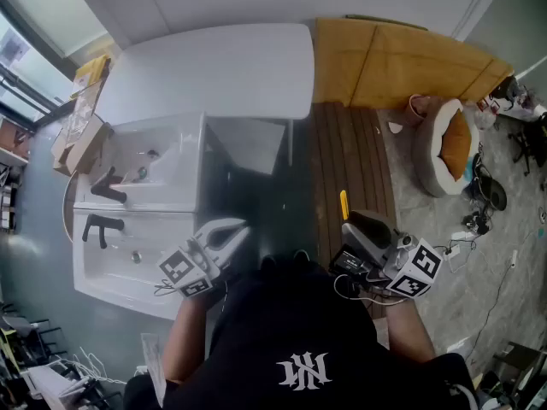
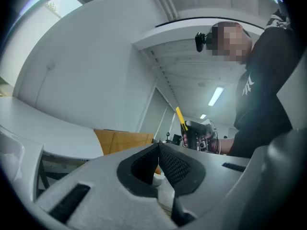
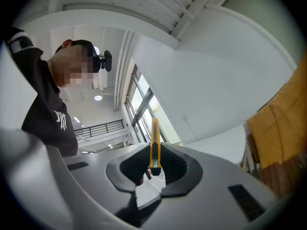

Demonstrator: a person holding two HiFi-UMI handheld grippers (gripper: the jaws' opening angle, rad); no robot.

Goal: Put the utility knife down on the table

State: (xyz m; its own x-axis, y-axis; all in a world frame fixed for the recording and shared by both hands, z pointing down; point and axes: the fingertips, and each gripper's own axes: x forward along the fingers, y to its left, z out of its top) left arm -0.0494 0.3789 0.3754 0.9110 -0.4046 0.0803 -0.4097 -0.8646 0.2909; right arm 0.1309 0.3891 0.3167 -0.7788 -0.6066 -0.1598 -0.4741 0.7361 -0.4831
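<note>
Two jaws of my right gripper (image 3: pixel 154 150) pinch the yellow utility knife (image 3: pixel 155 135), which stands up past their tips in the air. My left gripper (image 2: pixel 158 150) is pressed together with nothing in it, at the sink unit's (image 1: pixel 171 156) edge. The white table (image 1: pixel 214 67) lies well ahead.

Your utility knife (image 3: pixel 155 143): yellow, black at its lower end. Your right gripper (image 1: pixel 348 223): grey shell, black pads, cube in black-and-white square markers. Your left gripper (image 1: pixel 233 230): pale grey, black mesh-textured pads, same marker pattern. table (image 1: pixel 214 67), upper centre: white. sink unit (image 1: pixel 162 267), left: white, with black taps (image 1: pixel 107 186). slatted decking (image 1: pixel 342 152), centre: dark brown. pet bed (image 1: pixel 432 143), right: cream, orange cushion. Your top (image 1: pixel 282 323): black, white emblem.
</note>
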